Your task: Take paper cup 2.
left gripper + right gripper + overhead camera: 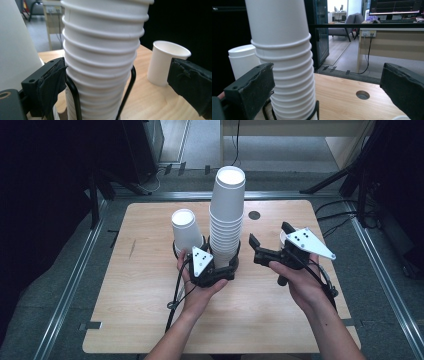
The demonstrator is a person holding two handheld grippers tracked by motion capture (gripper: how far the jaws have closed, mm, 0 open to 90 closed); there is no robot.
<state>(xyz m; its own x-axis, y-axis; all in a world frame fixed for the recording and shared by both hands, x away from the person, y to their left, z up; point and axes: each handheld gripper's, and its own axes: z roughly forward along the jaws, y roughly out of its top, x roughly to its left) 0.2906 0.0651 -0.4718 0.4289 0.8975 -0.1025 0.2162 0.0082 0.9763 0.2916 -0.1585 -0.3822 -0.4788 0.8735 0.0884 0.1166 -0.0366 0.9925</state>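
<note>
Tall cup stack (pixel 226 220) mid tabletop (pixel 140 320), seated in wire holder (pixel 128 87). Left hand-held gripper (pixel 222 270) spread around stack base, not pinching. Right hand-held gripper (pixel 270 245) spread, empty, just beside. Paper cups likely light, crushable, nested tight; grip gently near rim.

Two hand-held black two-jaw grippers, both with jaws spread wide

The left hand (pixel 200 287) holds the left black two-jaw gripper (pixel 212 265), topped by a grey three-cornered plate (pixel 201 260), its forearm rising from the bottom edge and its cable trailing back beside the wrist. Well apart to its right, the right hand (pixel 300 280) grips the right black two-jaw gripper (pixel 267 242), which points across toward the left one, jaws parted.
</note>
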